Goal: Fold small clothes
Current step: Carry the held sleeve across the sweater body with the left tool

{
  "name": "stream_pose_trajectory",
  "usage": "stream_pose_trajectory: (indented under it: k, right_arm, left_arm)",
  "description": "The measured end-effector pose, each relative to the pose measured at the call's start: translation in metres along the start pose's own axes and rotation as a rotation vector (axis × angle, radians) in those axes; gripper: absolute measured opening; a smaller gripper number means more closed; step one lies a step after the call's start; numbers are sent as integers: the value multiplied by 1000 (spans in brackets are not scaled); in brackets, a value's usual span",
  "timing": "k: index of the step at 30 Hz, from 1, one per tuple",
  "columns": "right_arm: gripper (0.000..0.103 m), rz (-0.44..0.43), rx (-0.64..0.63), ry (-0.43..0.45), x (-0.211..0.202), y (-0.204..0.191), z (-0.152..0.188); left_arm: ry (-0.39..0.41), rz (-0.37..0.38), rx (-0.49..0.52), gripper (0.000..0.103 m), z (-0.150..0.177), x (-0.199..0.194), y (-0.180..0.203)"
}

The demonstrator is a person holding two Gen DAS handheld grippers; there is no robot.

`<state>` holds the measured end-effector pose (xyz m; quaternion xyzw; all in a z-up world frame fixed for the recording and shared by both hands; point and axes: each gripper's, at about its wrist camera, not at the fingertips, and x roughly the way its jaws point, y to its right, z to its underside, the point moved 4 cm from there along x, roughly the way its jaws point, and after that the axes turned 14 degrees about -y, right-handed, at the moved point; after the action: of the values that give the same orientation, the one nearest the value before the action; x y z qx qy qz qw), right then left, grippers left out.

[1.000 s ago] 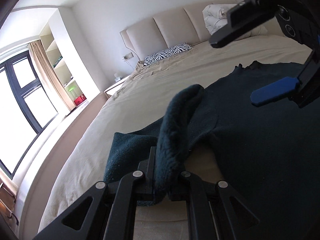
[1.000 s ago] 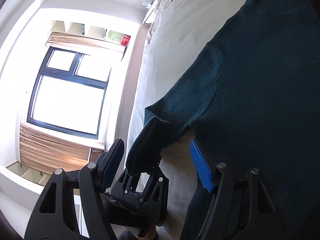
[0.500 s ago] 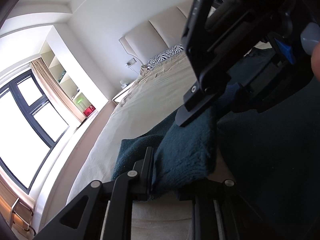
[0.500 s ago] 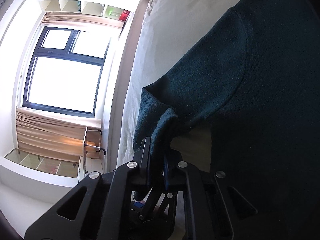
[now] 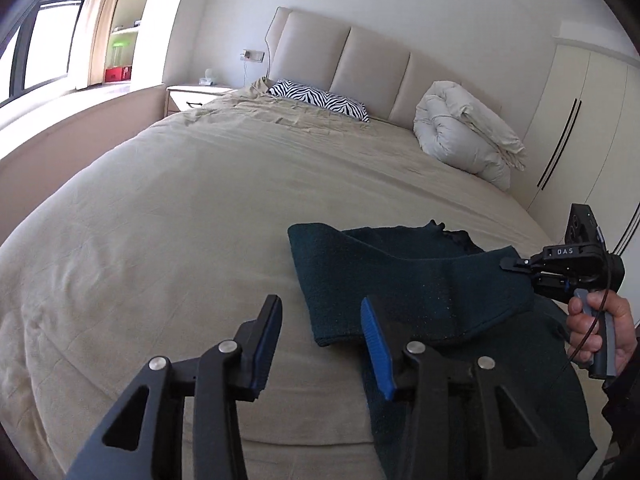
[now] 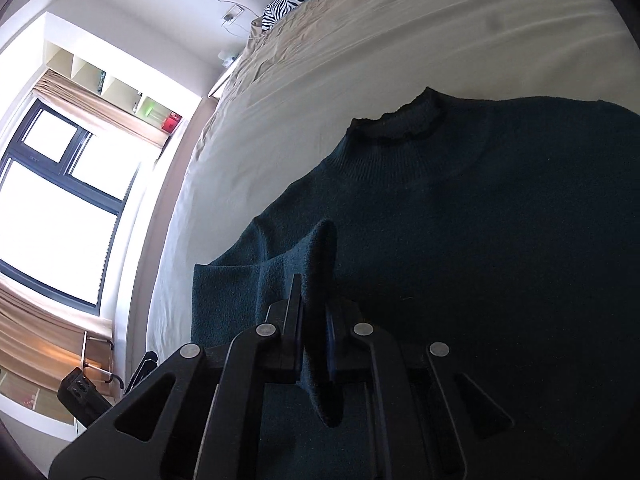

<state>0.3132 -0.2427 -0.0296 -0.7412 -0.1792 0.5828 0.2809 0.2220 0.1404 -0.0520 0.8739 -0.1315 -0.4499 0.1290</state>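
The left gripper (image 5: 320,344) has just been opening; its jaws stand apart with nothing between them, the folded sleeve (image 5: 400,280) lying just ahead of its right finger. The right gripper (image 6: 316,316) is closed tight on the sleeve end. The sweater (image 6: 460,240) lies flat on the bed (image 5: 180,208) under both.

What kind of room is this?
A bedroom, most likely. There is a big bed with a padded headboard, a zebra-striped pillow and a rolled-up duvet on it, and a nightstand beside it.
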Motion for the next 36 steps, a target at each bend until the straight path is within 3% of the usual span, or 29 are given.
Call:
stream_pose_trajectory:
  k: [8, 13, 19, 36]
  right_arm:
    - [7, 92, 79, 53, -33, 67, -31]
    - [7, 123, 109, 64, -29, 111, -19]
    - [7, 139, 146, 75, -28, 136, -12]
    - [7, 205, 168, 95, -48, 168, -12]
  left_arm:
    - [-30, 259, -142, 43, -34, 20, -4]
    - [-76, 366, -194, 43, -45, 41, -1]
    - [-137, 413, -215, 43, -48, 69, 9]
    - [-213, 412, -218, 43, -57, 116, 20]
